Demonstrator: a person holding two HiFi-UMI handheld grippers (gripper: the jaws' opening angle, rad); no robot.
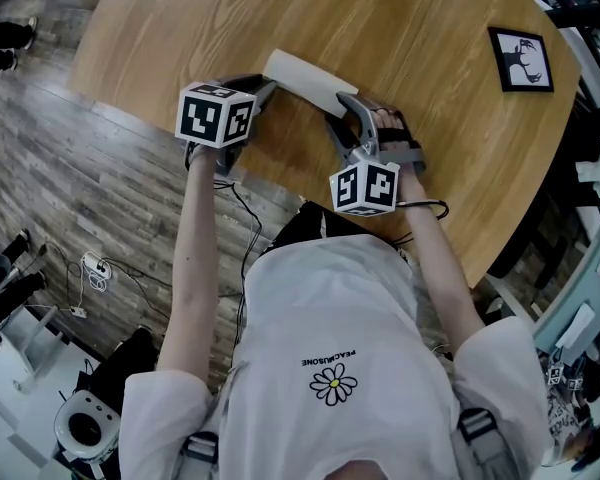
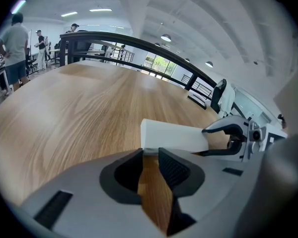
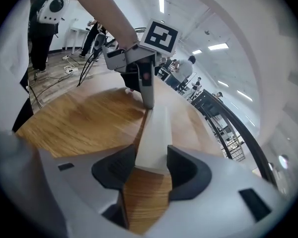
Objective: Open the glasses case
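The round wooden worktop (image 1: 400,28) carried little: one white glasses case (image 1: 310,78) near the person's edge, and one black-framed picture (image 1: 521,59) showing antlers, lying flat well apart toward the far right rim. Nothing stood between the case and either gripper. Beyond the worktop's edge lay plank flooring (image 1: 100,168) with a cable and plug (image 1: 90,268) on it. The left gripper view showed a black railing (image 2: 139,43) behind the worktop and a few people (image 2: 15,43) standing far off.

The case lay closed and flat on the wood, so its inside was hidden.

Two grippers met it, one at each end, and each carried one marker cube. The left gripper (image 2: 150,152) had its jaws at a narrow gap with bare wood showing between them. Its tips sat right at the case's near lower edge, with the case running across in front of them rather than between the pads. The right gripper (image 3: 151,155) had the other end of the case between its jaws, which stood wide, a pad against each side of it.
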